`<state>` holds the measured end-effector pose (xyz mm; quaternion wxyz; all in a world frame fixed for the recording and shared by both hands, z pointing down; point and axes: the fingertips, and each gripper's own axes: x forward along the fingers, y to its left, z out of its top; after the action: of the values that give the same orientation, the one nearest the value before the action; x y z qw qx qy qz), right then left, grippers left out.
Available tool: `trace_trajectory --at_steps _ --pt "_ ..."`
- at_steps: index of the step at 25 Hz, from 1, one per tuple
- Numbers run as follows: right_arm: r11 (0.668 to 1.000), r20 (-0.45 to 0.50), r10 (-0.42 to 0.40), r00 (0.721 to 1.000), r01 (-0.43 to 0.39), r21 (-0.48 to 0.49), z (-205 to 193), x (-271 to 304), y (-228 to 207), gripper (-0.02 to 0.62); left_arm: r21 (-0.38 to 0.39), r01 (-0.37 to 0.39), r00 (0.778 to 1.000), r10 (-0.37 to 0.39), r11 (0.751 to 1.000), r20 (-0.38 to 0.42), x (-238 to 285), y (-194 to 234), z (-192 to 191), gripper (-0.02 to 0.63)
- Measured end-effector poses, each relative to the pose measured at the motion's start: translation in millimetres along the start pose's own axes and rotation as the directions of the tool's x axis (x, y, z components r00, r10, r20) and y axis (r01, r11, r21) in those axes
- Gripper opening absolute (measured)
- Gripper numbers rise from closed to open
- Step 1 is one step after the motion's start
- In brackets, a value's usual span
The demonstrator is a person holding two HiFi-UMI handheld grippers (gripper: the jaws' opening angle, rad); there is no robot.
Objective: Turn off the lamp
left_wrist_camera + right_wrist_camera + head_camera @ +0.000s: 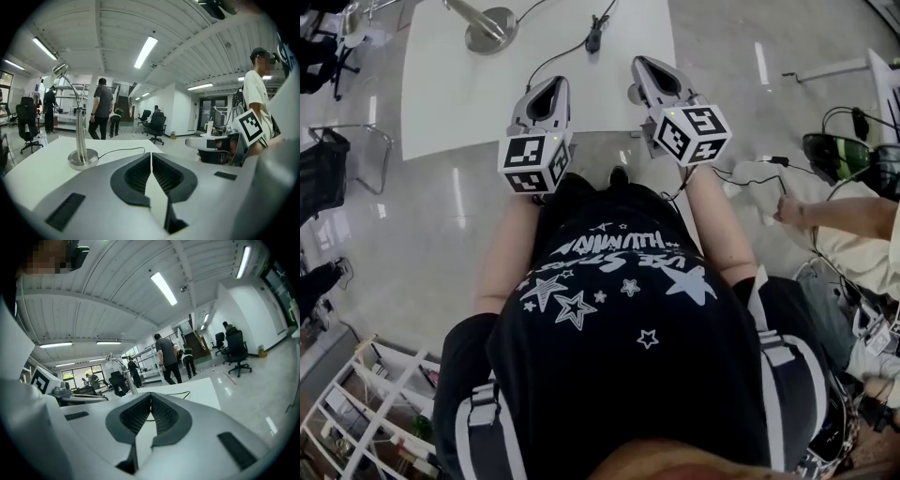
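Observation:
A silver desk lamp stands on the white table (450,103); its round base (490,30) sits at the far left of the tabletop. Its black cord runs right to an inline switch (595,36). In the left gripper view the lamp base (83,158) and its curved neck with the head (60,69) rise ahead and to the left. The lamp (118,365) shows small in the right gripper view. My left gripper (555,82) and right gripper (642,64) hover side by side over the table's near edge. Both are shut with nothing between them, and the pads meet in a line (151,159) (151,401).
A seated person's arm (848,216) and a dark headset (830,155) are at the right. A cable (750,178) trails over the glossy floor. Black office chairs (155,126) and standing people (102,115) fill the room beyond the table. White shelving (375,412) is at lower left.

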<state>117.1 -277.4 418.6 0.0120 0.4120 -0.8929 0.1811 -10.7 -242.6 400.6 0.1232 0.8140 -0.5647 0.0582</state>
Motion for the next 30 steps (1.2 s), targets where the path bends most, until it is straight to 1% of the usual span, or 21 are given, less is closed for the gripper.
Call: trace_trajectory --at_steps 5,11,15,19,25,30 --pt "1.0 -0.01 -0.019 1.0 0.019 0.007 -4.3 13.9 -11.2 0.006 -0.004 0.047 0.996 -0.047 0.999 -0.069 29.9 -3.4 -16.2 0.014" --pt "0.998 -0.025 -0.068 0.997 0.068 0.006 -5.5 33.1 -22.7 0.006 0.009 0.073 0.991 -0.072 0.997 -0.115 63.4 5.7 -25.3 0.014" --pt "0.995 -0.049 -0.1 0.994 0.1 -0.002 -8.5 48.4 -33.3 0.006 0.017 0.069 0.982 -0.065 0.997 -0.178 87.6 17.9 -43.6 0.015" --pt "0.993 -0.071 -0.118 0.99 0.117 -0.011 -8.4 60.9 -44.4 0.006 0.033 0.076 0.973 -0.067 0.997 -0.22 108.3 22.6 -58.0 0.015" --pt "0.992 -0.105 -0.125 0.987 0.124 -0.013 -13.9 77.2 -58.5 0.006 0.095 0.095 0.953 -0.063 0.991 -0.295 134.5 21.8 -74.9 0.017" --pt "0.993 -0.129 -0.117 0.985 0.117 -0.008 -20.8 84.4 -64.6 0.006 0.103 0.124 0.937 -0.082 0.987 -0.341 144.8 16.0 -90.0 0.099"
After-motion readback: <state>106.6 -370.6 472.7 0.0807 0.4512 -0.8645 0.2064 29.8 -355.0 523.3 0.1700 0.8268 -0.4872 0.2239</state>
